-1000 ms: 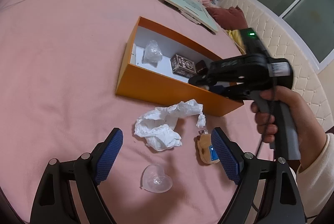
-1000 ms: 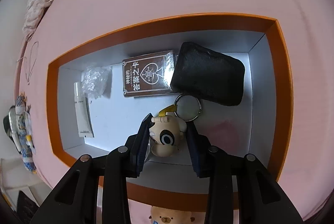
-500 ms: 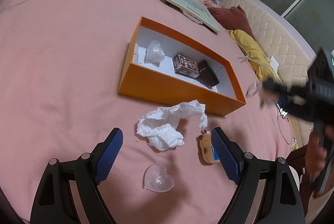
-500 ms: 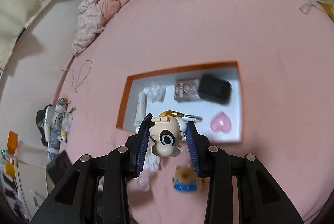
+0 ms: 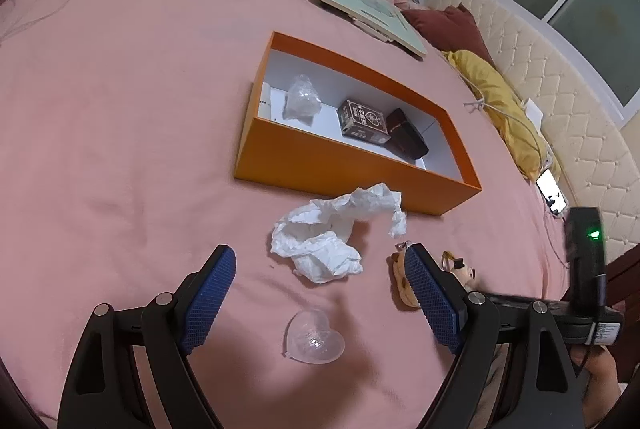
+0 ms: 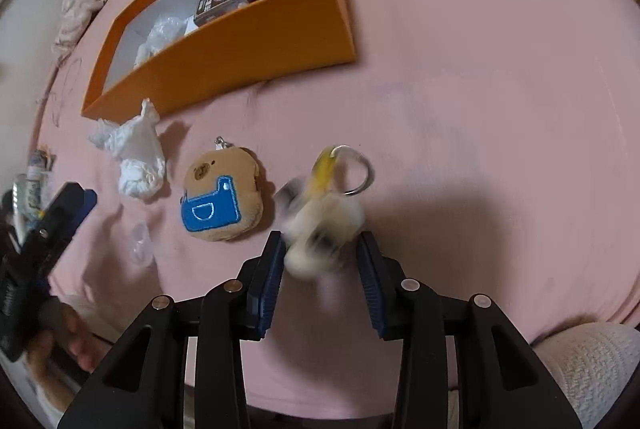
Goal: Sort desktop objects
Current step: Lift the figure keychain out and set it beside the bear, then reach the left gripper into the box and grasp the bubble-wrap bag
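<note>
Pulled back from over the orange cardboard box (image 6: 256, 25), the right gripper (image 6: 322, 261) now hangs low above the pink bedsheet (image 6: 480, 109), jaws clamped on a blurred plush keychain (image 6: 320, 225) with metal ring. Beside it lies a brown plush (image 6: 224, 201) with a blue embroidered "D". The left gripper (image 5: 320, 293) stands wide apart over a clear plastic heart (image 5: 314, 339) and crumpled tissue (image 5: 324, 237).

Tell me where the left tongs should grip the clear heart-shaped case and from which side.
Grip the clear heart case across its two lobes, coming straight down from above. It lies flat on the pink bedspread with bare cloth all round, and the left tongs already stand open above it.
</note>
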Motion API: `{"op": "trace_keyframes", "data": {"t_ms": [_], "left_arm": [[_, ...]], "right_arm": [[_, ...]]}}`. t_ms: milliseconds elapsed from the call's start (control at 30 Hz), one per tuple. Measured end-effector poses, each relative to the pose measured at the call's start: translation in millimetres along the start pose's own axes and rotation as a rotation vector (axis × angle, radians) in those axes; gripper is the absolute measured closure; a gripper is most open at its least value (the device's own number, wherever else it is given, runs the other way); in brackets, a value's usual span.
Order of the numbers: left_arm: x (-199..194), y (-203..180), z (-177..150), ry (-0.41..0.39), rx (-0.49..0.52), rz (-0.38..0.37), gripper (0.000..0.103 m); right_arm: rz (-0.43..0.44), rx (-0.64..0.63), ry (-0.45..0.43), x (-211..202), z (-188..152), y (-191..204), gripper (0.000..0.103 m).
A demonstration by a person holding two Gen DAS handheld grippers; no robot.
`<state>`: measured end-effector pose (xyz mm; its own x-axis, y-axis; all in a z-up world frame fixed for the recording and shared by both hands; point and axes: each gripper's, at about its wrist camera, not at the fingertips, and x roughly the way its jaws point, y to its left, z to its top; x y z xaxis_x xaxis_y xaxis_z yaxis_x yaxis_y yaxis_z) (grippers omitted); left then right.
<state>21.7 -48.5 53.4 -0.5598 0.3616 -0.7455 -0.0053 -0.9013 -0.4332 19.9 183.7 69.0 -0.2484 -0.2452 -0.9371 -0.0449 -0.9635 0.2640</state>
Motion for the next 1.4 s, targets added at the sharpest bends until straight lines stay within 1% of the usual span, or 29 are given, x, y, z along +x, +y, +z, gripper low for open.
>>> {"op": "trace_keyframes", "data": {"t_ms": [67, 133, 167, 300, 367, 467, 500, 600, 633, 667, 733, 767, 833, 867, 933, 1000, 1033, 1100, 1200, 1233, 1267, 1333, 1400], "left_arm": [[-1.9, -0.8, 0.0, -0.011, 0.005, 0.0, 0.017], [-4.4, -2.2, -0.2, -0.023, 0.017, 0.0, 0.017], [-5.6, -2.9, -0.3, -0.028, 0.022, 0.0, 0.017], [-9.9, -11.4, 0.2, -0.053, 0.068, 0.004, 0.017], [-15.6, -17.1, 1.4, -0.083, 0.105, 0.009, 0.017], [-22.1, -25.5, 11.4, -0.112, 0.149, -0.012, 0.017], [-22.6, -28.4, 17.7, -0.115, 0.159, -0.024, 0.017], [-11.9, -41.1, 48.2, -0.085, 0.198, -0.003, 0.017], [-4.7, -45.0, 60.1, -0.072, 0.207, 0.007, 0.02], [2.7, -49.0, 72.1, -0.059, 0.216, 0.016, 0.025], [21.0, -54.4, 93.7, -0.032, 0.229, 0.012, 0.03], [32.1, -56.2, 103.3, -0.016, 0.24, 0.032, 0.032], [54.0, -58.3, 116.8, 0.018, 0.274, 0.1, 0.033], [64.5, -58.2, 121.3, 0.034, 0.289, 0.122, 0.039], [83.3, -55.2, 127.4, 0.069, 0.299, 0.165, 0.044], [100.5, -50.6, 132.2, 0.103, 0.299, 0.216, 0.046], [109.1, -47.5, 134.4, 0.122, 0.29, 0.232, 0.046], [117.3, -47.2, 135.5, 0.127, 0.301, 0.247, 0.047], [130.3, -54.3, 135.8, 0.149, 0.379, 0.323, 0.048], [132.9, -55.0, 135.5, 0.155, 0.396, 0.345, 0.051], [135.0, -55.3, 135.1, 0.158, 0.414, 0.371, 0.056], [137.0, -56.6, 132.2, 0.155, 0.462, 0.423, 0.065], [139.1, -57.5, 127.1, 0.164, 0.528, 0.463, 0.068]], "right_arm": [[-0.028, -0.008, -0.012, 1.5, -2.7, 1.4, 0.042], [-0.06, -0.015, -0.084, -14.0, -3.3, 0.4, 0.035], [-0.044, -0.015, -0.105, -20.5, -3.4, -1.9, 0.033], [0.052, -0.012, -0.173, -44.4, -3.5, -12.6, 0.032], [0.117, 0.008, -0.207, -51.0, -5.1, -20.0, 0.032], [0.19, 0.051, -0.254, -57.6, -7.5, -31.6, 0.032], [0.208, 0.06, -0.262, -58.5, -7.6, -34.5, 0.032], [0.236, 0.061, -0.267, -52.6, -8.5, -20.8, 0.032], [0.244, 0.059, -0.268, -51.5, -7.6, -19.8, 0.032], [0.258, 0.062, -0.268, -50.6, -6.9, -19.1, 0.032], [0.29, 0.071, -0.266, -49.9, -5.8, -19.7, 0.032], [0.303, 0.076, -0.269, -49.8, -7.1, -20.6, 0.032], [0.336, 0.089, -0.279, -51.6, -7.9, -23.6, 0.032], [0.348, 0.095, -0.281, -52.2, -8.2, -25.0, 0.032], [0.374, 0.105, -0.287, -53.3, -8.9, -27.7, 0.032], [0.4, 0.119, -0.287, -53.1, -8.9, -30.3, 0.032], [0.412, 0.125, -0.284, -53.1, -8.9, -31.8, 0.032], [0.434, 0.133, -0.282, -52.5, -8.3, -33.4, 0.032], [0.456, 0.14, -0.277, -51.0, -7.7, -34.2, 0.032], [0.463, 0.141, -0.274, -50.3, -7.5, -34.0, 0.032], [0.467, 0.142, -0.273, -49.7, -7.2, -33.6, 0.032], [0.473, 0.145, -0.272, -48.4, -6.7, -33.5, 0.032], [0.483, 0.152, -0.265, -45.8, -6.1, -33.4, 0.032]]}}
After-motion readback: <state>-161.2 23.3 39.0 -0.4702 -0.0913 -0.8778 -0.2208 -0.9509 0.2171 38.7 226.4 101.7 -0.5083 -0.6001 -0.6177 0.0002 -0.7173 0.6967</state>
